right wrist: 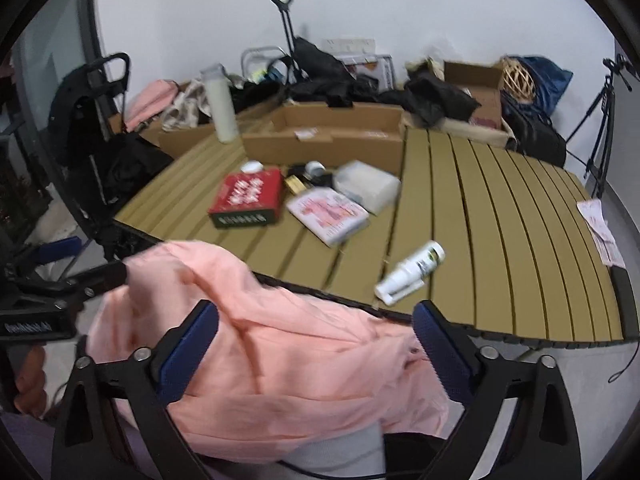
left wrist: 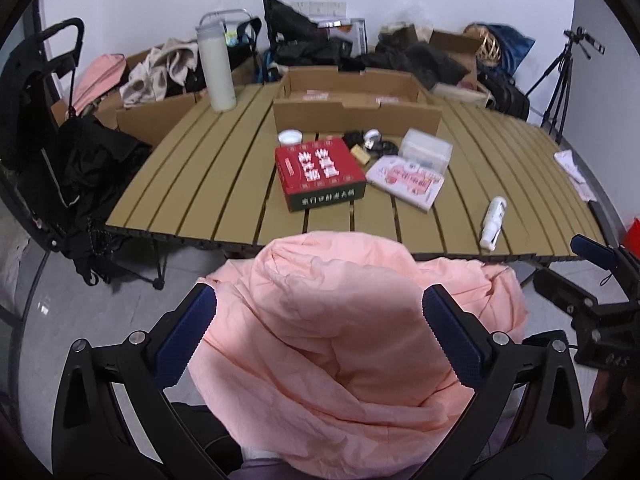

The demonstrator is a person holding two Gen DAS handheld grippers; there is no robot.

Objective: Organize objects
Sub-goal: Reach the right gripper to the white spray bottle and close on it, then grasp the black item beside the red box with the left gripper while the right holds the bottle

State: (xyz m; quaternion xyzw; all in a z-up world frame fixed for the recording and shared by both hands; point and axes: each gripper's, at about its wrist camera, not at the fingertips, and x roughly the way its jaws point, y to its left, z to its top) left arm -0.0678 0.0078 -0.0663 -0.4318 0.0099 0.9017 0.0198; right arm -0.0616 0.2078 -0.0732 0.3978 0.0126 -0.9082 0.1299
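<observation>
A crumpled pink garment (left wrist: 332, 344) lies bunched just in front of the slatted table's near edge (left wrist: 192, 200), low down by the person. My left gripper (left wrist: 320, 296) hangs over it with jaws wide, the cloth bulging up between the blue pads (left wrist: 188, 344); no pinch shows. My right gripper (right wrist: 316, 312) stands wide too, over the right part of the same garment (right wrist: 280, 360). Each gripper shows at the edge of the other's view: the right gripper (left wrist: 576, 268) and the left gripper (right wrist: 88, 260), both beside the cloth.
On the table sit a red box (left wrist: 320, 172), a pink-and-white packet (left wrist: 406, 180), a clear plastic box (left wrist: 426, 148), a white bottle lying down (left wrist: 493, 222), an open cardboard box (left wrist: 352, 114) and a tall white flask (left wrist: 216, 68). Bags, clothes and tripods crowd the floor behind.
</observation>
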